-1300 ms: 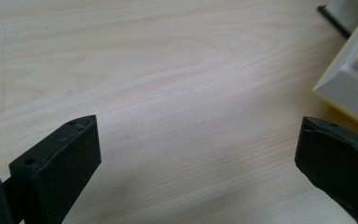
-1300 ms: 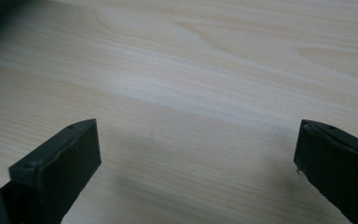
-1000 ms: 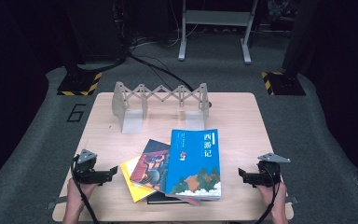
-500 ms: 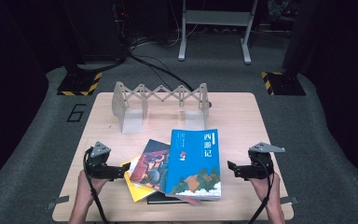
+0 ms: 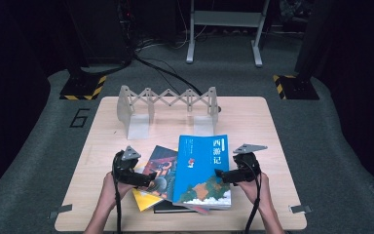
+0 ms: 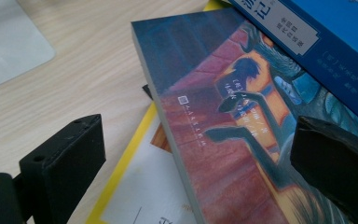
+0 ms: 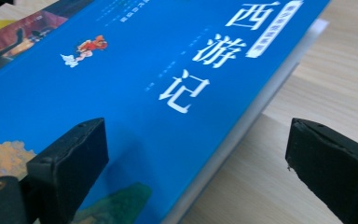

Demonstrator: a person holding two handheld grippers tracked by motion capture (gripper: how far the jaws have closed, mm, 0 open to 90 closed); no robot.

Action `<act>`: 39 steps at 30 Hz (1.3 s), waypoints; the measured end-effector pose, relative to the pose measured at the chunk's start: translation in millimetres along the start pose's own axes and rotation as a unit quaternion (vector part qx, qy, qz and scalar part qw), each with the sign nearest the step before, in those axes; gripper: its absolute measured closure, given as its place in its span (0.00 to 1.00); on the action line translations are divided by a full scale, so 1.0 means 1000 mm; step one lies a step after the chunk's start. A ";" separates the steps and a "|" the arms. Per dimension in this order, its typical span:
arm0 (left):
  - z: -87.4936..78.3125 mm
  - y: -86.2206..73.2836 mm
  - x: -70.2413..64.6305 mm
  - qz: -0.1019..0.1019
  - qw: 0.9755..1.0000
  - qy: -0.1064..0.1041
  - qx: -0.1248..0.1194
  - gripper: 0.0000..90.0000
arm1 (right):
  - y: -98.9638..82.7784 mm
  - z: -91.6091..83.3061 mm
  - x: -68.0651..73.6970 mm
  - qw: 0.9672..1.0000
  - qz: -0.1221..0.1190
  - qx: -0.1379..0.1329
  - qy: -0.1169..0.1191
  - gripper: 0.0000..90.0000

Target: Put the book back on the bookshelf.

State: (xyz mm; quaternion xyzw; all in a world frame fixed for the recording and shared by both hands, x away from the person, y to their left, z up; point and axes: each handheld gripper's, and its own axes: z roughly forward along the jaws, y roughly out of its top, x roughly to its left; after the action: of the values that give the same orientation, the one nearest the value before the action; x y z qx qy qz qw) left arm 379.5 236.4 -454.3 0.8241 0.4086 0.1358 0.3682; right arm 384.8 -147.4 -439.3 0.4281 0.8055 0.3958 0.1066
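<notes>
Wooden surface (image 5: 102, 146), near edge: both tongs spread wide, pinching nothing. Left tongs (image 5: 152, 181) straddle the red-blue book's (image 5: 161, 168) edge; right tongs (image 5: 219, 174), jaws just closing slightly, straddle the blue book's (image 5: 202, 165) edge atop the stack. Farther back, accordion rack (image 5: 168, 105) seemingly empty. No book lifted yet; all shelving left.

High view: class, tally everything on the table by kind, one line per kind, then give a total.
Books: 4 – blue book, dark red book, yellow book, dark book at the bottom
Folding racks: 1 – grey rack
Hand-held tongs: 2 – left, right
Total: 7
</notes>
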 end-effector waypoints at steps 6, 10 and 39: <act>0.011 -0.001 -0.002 0.001 1.000 -0.024 0.007 0.11 | 0.001 0.009 -0.001 1.000 0.016 0.009 0.024 0.12; 0.013 -0.001 -0.002 0.002 0.999 -0.046 0.006 0.16 | 0.001 0.011 -0.002 0.999 0.025 0.014 0.030 0.12; 0.017 -0.003 -0.002 -0.021 0.998 -0.055 -0.002 0.16 | -0.009 0.001 0.019 0.999 -0.010 0.016 0.030 0.10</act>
State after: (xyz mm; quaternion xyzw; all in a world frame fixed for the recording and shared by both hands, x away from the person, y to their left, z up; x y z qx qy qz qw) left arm 384.9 227.6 -467.9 0.8205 0.4048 0.0836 0.3948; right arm 368.4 -135.1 -443.2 0.4095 0.8188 0.3944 0.0797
